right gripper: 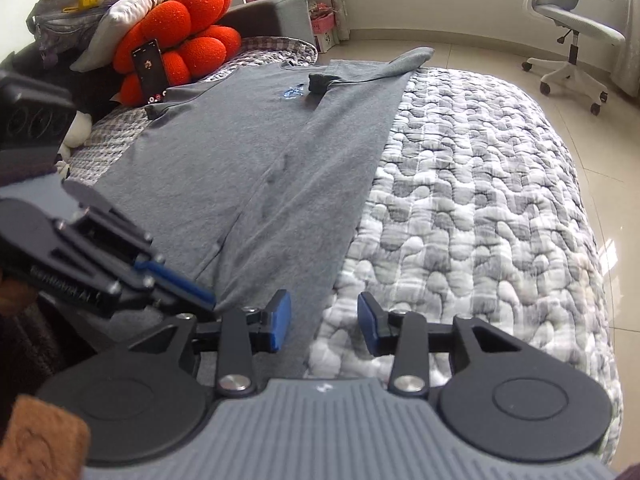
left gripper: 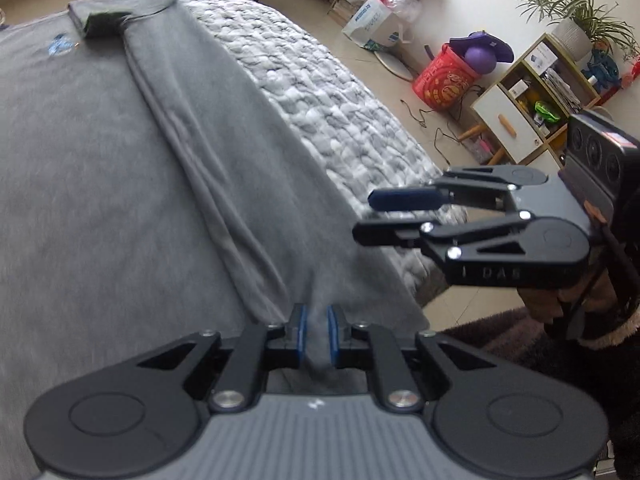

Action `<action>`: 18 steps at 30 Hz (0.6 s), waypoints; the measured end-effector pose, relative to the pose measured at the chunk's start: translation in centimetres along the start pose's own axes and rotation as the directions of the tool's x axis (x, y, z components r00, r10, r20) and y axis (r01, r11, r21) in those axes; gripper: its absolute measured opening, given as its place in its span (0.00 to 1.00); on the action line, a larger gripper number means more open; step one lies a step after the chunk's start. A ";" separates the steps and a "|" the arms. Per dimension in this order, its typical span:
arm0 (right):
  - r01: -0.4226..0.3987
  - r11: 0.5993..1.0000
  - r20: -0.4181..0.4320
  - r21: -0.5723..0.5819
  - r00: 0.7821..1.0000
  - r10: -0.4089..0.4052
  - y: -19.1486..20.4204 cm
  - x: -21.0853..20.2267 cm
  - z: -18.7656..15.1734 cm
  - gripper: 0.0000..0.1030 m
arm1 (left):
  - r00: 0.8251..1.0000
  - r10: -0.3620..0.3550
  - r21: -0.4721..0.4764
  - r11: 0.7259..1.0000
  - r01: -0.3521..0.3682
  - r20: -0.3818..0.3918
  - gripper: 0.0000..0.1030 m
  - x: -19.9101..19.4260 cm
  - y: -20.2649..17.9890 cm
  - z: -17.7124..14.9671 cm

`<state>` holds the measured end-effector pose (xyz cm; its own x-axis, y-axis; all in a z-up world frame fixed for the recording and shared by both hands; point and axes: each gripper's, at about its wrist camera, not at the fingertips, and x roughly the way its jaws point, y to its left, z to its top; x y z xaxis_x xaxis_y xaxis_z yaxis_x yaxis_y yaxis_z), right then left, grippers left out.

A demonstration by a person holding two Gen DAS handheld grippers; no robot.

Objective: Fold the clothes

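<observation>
A grey T-shirt (left gripper: 100,168) lies flat on a quilted bed, its right side folded in along a long crease; it also shows in the right wrist view (right gripper: 256,136). It has a small blue logo (left gripper: 60,45) and a dark collar (left gripper: 102,24). My left gripper (left gripper: 317,330) is shut on the shirt's hem at the near edge. It shows at the left of the right wrist view (right gripper: 200,298). My right gripper (right gripper: 324,326) is open and empty, over the shirt's right hem edge. It also shows in the left wrist view (left gripper: 362,216), just right of the left gripper.
The grey-white quilt (right gripper: 480,200) covers the bed to the right of the shirt. Red cushions (right gripper: 188,36) and a phone (right gripper: 148,70) sit at the bed's head. An office chair (right gripper: 568,28) stands on the tiled floor. A shelf (left gripper: 532,96), red bag (left gripper: 444,80) and plant stand beyond.
</observation>
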<state>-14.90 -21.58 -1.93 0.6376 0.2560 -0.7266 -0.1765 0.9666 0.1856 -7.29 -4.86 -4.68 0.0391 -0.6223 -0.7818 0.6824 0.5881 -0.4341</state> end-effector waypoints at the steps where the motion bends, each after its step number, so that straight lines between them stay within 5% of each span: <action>1: 0.006 1.000 0.003 -0.006 1.000 -0.006 0.2 -0.3 0.0 0.42 | 1.000 -0.001 -0.018 1.000 0.002 0.014 0.14 -0.6 0.0 -0.6; 6: 0.038 0.999 0.097 -0.033 0.995 -0.034 1.5 -2.9 -1.6 0.53 | 0.997 0.003 -0.122 0.992 0.006 0.077 0.38 -2.4 1.4 -2.2; 12: 0.099 0.993 0.190 -0.058 0.978 -0.086 4.0 -4.1 -6.4 0.61 | 0.996 -0.059 -0.227 0.971 0.074 0.072 0.38 -1.4 2.1 -3.7; 16: 0.126 0.990 0.216 -0.071 0.970 -0.108 5.6 -3.4 -7.9 0.66 | 0.993 -0.082 -0.270 0.957 0.102 0.085 0.33 -0.9 2.1 -4.2; 18: 0.139 0.987 0.229 -0.077 0.966 -0.118 6.4 -3.0 -8.6 0.69 | 0.992 -0.085 -0.288 0.951 0.110 0.096 0.12 -0.7 2.1 -4.4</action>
<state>-24.39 -16.28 -4.23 0.8085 0.1352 -0.5727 -0.1430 0.9892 0.0316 -9.10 -0.92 -7.02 0.0507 -0.7170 -0.6952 0.4435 0.6399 -0.6276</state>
